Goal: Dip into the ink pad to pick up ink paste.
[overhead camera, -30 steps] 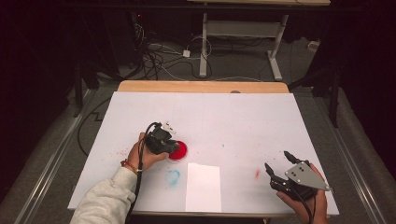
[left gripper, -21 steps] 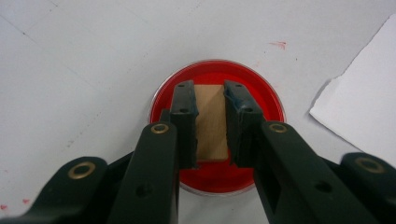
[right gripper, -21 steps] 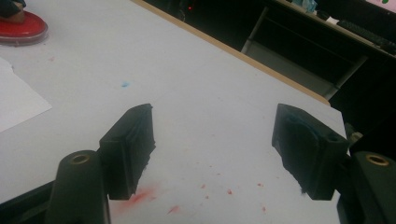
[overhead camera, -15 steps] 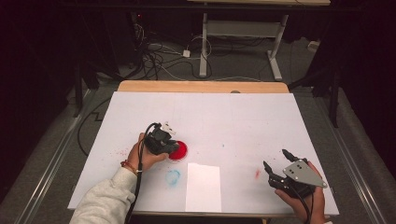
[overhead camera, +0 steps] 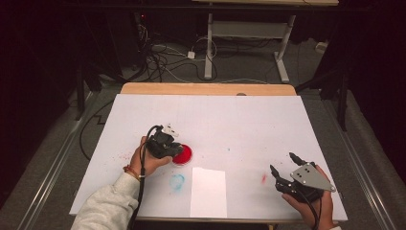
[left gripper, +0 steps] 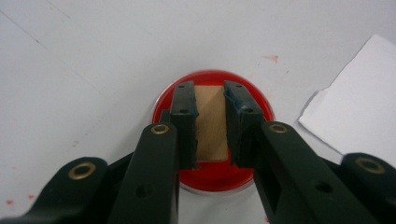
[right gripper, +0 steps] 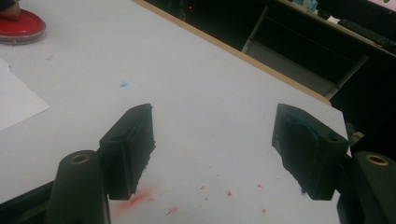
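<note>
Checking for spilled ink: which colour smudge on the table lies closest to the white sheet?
The blue smudge, just left of the white sheet. The red smudge lies farther off, near the right gripper.

- I see the table (overhead camera: 215, 115), white-topped with a wooden far edge, filling mid-frame.
- A red dish (overhead camera: 184, 154) sits left of centre.
- White paper (overhead camera: 208, 191) lies at the lower centre edge.
- A blue smear (overhead camera: 177, 181) lies just left of the paper; a red smear (overhead camera: 264, 178) lower right.
</note>
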Demonstrator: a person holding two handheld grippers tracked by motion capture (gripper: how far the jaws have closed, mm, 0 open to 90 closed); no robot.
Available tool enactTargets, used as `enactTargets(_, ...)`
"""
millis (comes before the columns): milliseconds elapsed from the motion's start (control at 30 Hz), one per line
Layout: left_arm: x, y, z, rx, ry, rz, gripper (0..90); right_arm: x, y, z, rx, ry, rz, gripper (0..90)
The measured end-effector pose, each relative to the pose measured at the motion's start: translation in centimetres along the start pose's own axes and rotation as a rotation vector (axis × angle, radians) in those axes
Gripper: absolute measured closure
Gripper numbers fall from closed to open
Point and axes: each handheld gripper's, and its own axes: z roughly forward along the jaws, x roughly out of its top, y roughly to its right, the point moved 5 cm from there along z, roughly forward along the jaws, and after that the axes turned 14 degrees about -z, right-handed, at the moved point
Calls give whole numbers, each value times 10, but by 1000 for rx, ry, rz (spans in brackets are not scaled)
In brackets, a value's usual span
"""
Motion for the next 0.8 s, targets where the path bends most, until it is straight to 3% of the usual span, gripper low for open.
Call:
enactTargets(200, 6, 7, -27, 3, 56, 19, 735, 1, -2, 0, 9, 8, -18, 300)
enactTargets(400, 8, 8, -45, 6, 94, 24, 735, -1, -3, -1, 12, 2, -4, 300)
enactTargets(633, 7, 13, -40, 2, 76, 34, 735, -1, -5, 1, 18, -10, -18, 302)
enactTargets(800, 4, 18, -23, -4, 31, 53, 735, -3, -5, 1, 21, -17, -18, 302)
